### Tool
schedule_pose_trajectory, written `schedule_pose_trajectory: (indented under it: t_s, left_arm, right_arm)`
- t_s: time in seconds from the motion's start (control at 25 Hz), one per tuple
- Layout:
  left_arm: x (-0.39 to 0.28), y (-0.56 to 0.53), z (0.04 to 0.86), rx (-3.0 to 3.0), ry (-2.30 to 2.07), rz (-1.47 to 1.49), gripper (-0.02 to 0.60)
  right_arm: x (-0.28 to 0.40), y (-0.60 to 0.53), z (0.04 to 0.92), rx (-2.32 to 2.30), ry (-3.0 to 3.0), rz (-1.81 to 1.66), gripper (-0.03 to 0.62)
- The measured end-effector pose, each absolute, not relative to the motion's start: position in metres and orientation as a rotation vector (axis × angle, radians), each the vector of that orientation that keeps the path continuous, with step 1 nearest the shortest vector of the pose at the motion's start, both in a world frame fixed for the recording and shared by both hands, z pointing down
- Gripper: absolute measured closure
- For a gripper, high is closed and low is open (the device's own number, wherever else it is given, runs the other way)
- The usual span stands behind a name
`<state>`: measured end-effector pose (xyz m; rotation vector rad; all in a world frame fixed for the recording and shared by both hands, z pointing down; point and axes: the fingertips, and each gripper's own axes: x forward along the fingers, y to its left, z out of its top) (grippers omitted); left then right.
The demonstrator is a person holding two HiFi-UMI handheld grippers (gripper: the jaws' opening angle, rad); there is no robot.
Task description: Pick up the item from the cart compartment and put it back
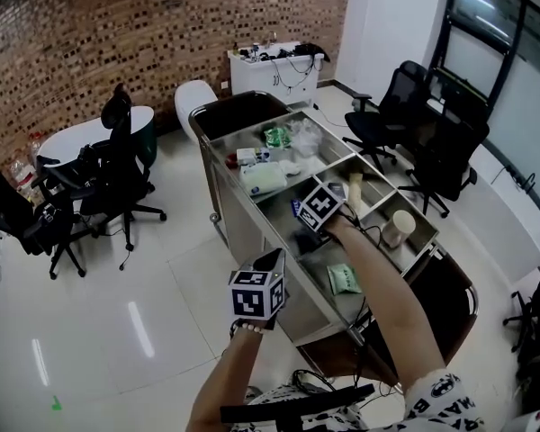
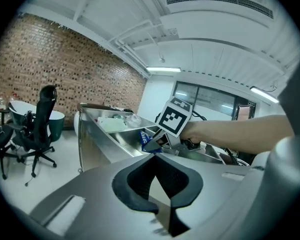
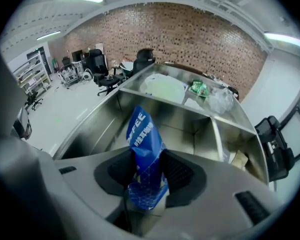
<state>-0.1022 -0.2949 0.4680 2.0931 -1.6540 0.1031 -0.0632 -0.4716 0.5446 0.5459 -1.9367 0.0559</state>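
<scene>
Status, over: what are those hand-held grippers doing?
Right hand-held gripper clamped on blue packet, over cart compartment. Left hand-held gripper shut, empty. Nothing in the way.

the room is evenly bright from ceiling strip lights (image 2: 162, 69) and tall windows (image 1: 486, 52), which leave pale streaks of glare on the glossy floor (image 1: 139, 327) and only faint shadows under the office chairs (image 1: 117, 174). both gripper views bend strongly and darken to black at the rim. the blue packet (image 3: 142, 149) close to the lens stays fairly crisp.

Black office chairs (image 1: 112, 174) stand on the glossy white floor (image 1: 117, 331); a white cabinet (image 1: 272, 75) stands against the brick wall (image 1: 117, 34).
</scene>
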Motion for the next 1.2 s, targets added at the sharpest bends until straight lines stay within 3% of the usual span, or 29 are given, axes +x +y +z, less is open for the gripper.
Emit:
schedule_pose_trajectory:
  t_s: [0.2, 0.4, 0.6, 0.68, 0.92, 0.96, 1.08, 1.12, 1.2]
  left_arm:
    - [-0.107, -0.29, 0.473, 2.072, -1.655, 0.095, 0.58]
    - [-0.103, -0.288, 0.473, 2.081, -1.645, 0.081, 0.581]
    - [-0.102, -0.289, 0.473, 2.084, -1.644, 0.082, 0.58]
    - [-0.106, -0.291, 0.469, 2.085, -1.655, 0.072, 0.58]
    - [-0.114, -0.298, 0.463, 2.085, -1.673, 0.053, 0.58]
    - [-0.114, -0.299, 0.461, 2.087, -1.671, 0.049, 0.58]
    - [-0.109, -0.301, 0.457, 2.105, -1.656, 0.035, 0.58]
    - [-0.107, -0.301, 0.455, 2.112, -1.651, 0.035, 0.58]
    - [-0.103, -0.302, 0.453, 2.127, -1.643, 0.039, 0.58]
  right_arm:
    - [-0.069, -0.465, 0.567, 0.471, -1.83, 0.005, 0.362]
    - [-0.07, -0.464, 0.577, 0.433, -1.791, -0.015, 0.247]
    - [-0.076, -0.459, 0.563, 0.41, -1.854, -0.013, 0.237]
    - [-0.077, -0.456, 0.551, 0.404, -1.897, 0.009, 0.186]
    - [-0.074, -0.442, 0.492, 0.474, -2.173, 0.123, 0.186]
    - [-0.072, -0.44, 0.478, 0.498, -2.225, 0.123, 0.203]
    - [-0.065, -0.427, 0.423, 0.591, -2.43, 0.137, 0.35]
    - [-0.061, -0.422, 0.401, 0.632, -2.507, 0.134, 0.465]
    - [-0.049, -0.408, 0.359, 0.722, -2.641, 0.108, 0.588]
